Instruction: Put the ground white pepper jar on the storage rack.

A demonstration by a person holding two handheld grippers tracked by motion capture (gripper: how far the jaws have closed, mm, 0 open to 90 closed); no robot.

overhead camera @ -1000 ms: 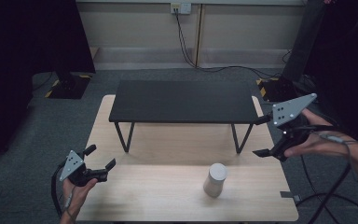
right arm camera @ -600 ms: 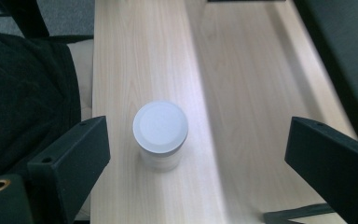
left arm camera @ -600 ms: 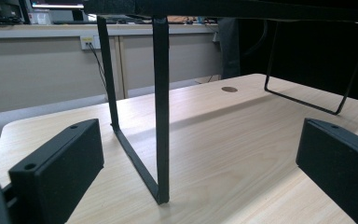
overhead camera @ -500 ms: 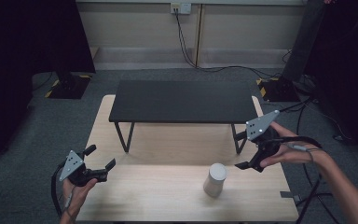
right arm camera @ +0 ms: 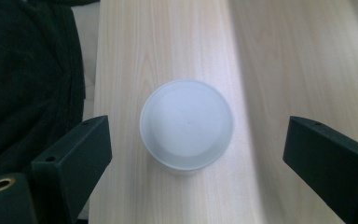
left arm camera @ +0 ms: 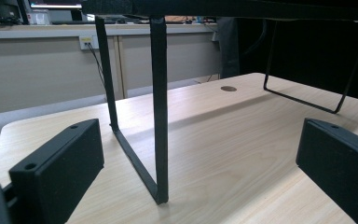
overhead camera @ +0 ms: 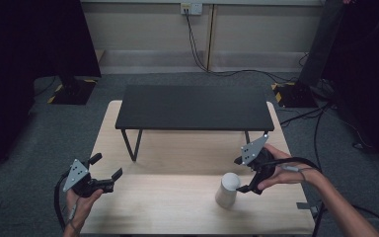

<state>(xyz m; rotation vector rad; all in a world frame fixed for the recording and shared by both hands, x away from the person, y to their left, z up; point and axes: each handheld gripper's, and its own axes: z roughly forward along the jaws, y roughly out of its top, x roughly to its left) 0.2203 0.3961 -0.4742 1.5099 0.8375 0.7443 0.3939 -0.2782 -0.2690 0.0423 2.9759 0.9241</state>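
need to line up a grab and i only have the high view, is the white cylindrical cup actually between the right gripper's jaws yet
Observer: In the right gripper view the white cylindrical cup sits centred between the right gripper's two black jaws, with wood showing on both sides. No contact.
Operator: is it upright or upside down
Observer: That view looks straight down on a flat closed disc with a raised rim, so the closed end faces up.
Operator: and the left one, near anything
Observer: The left gripper is open, pointing along the light wooden table at the near leg of the black metal shelf, with nothing between its jaws.
Operator: ok, lowering right
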